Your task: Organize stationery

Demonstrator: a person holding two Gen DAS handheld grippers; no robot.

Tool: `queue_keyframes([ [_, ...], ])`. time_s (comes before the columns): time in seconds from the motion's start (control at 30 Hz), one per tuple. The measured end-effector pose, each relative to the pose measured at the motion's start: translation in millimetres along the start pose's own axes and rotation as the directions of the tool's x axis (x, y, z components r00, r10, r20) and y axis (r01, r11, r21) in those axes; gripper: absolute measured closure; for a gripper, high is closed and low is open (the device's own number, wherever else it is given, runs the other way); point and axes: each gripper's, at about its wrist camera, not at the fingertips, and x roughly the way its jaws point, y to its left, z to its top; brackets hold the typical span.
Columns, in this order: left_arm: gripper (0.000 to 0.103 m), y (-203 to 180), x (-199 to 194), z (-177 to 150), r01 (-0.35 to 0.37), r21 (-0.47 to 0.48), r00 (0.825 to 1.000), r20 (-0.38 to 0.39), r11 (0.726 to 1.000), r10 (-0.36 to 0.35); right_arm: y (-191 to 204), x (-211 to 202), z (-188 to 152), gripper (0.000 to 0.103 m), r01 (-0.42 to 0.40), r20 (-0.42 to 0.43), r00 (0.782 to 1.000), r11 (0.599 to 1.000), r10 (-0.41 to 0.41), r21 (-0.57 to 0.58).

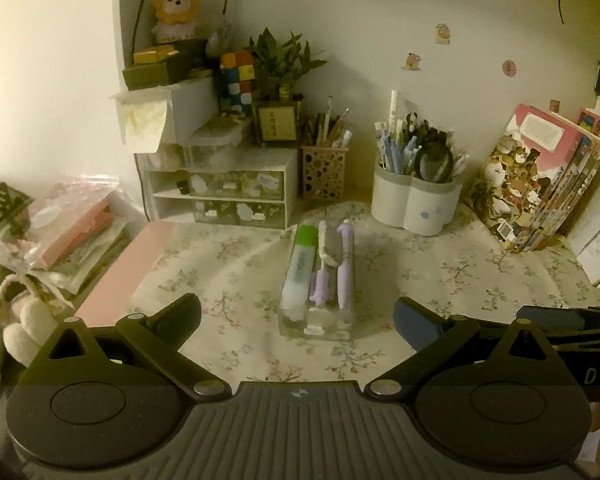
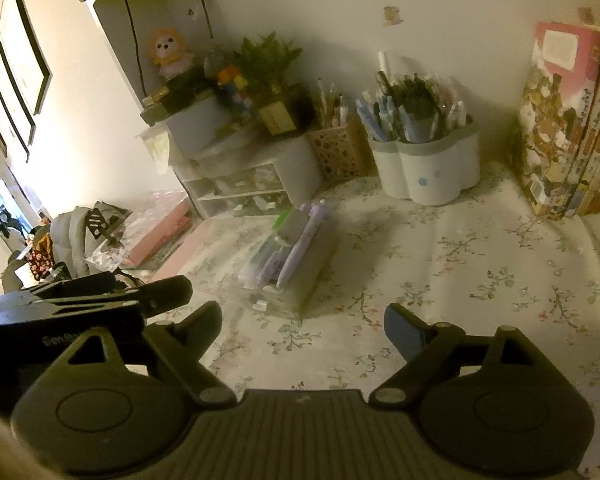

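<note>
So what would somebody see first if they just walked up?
Probably the clear box in the middle of the flowery tablecloth, with a green marker and purple pens inside. Behind it stands a white cup stuffed with pens, and a lion toy sits high on the left.

One clear tray [image 1: 296,330], three pens in it, two pen holders, one drawer unit [image 1: 220,192], one plush lion [image 1: 176,10]

You're at a home study desk: floral tablecloth [image 1: 440,272] ahead of your claws, pen cups [image 1: 414,200], a plush lion [image 1: 176,10] up left, storybooks [image 1: 540,176] right.
</note>
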Motion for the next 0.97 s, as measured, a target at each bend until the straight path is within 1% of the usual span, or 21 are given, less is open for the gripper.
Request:
queue_keyframes([
  [0.2, 0.005, -1.1, 0.4, -0.6, -0.013, 0.009, 1.0, 0.007, 1.0, 0.013, -0.2, 0.4, -1.0, 0.024, -0.008, -0.001, 1.0, 1.0, 0.008, 0.002],
  [0.5, 0.005, -4.1, 2.9, -0.6, 0.002, 0.025, 1.0, 0.01, 1.0, -0.002, -3.8, -0.4, -1.7, 0.023, -0.005, 0.004, 1.0, 1.0, 0.005, 0.014],
  [0.67, 0.005, -7.7, 4.0, -1.1, -0.008, 0.04, 1.0, 0.01, 0.999, 0.007, -6.6, -0.2, -2.9, 0.022, 0.001, 0.004, 1.0, 1.0, -0.001, 0.02],
  [0.97, 0.005, -9.0, 4.6, -1.2, 0.007, 0.043, 1.0, 0.017, 0.999, -0.008, -8.2, -1.5, -3.2, 0.022, 0.002, 0.009, 1.0, 1.0, -0.002, 0.025],
])
